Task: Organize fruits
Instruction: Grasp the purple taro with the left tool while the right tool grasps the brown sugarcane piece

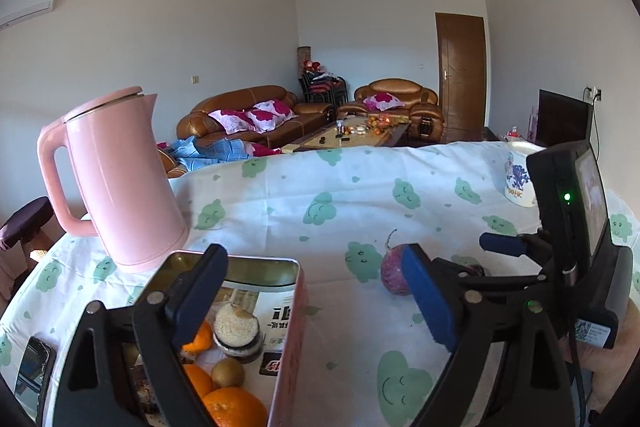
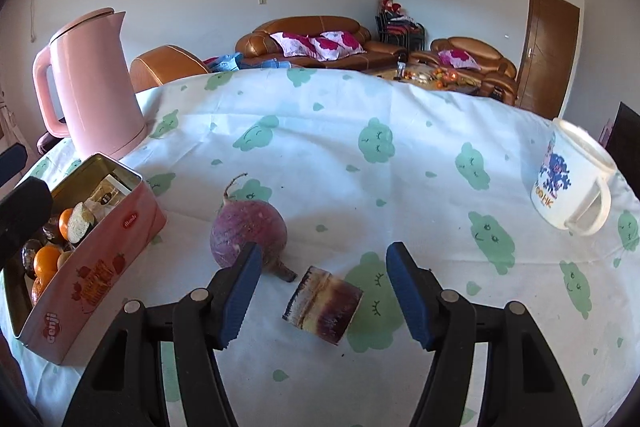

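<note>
A pink tin [image 1: 290,343] stands open at the table's near left, with oranges [image 1: 234,407], a kiwi [image 1: 227,371] and a small jar [image 1: 236,327] inside. My left gripper [image 1: 312,303] hovers open over the tin's right end, with nothing held. A purple round root [image 2: 248,231] lies on the cloth to the right of the tin [image 2: 92,267]. Just in front of it rests a short cut piece of sugarcane [image 2: 324,301]. My right gripper [image 2: 324,291] stands open around that piece, its pads apart from it.
A pink kettle [image 2: 92,87] stands behind the tin at the back left. A white printed mug [image 2: 572,179] sits at the right. A phone [image 1: 34,375] lies at the table's left edge. The cloth [image 2: 320,147] carries a green cloud print.
</note>
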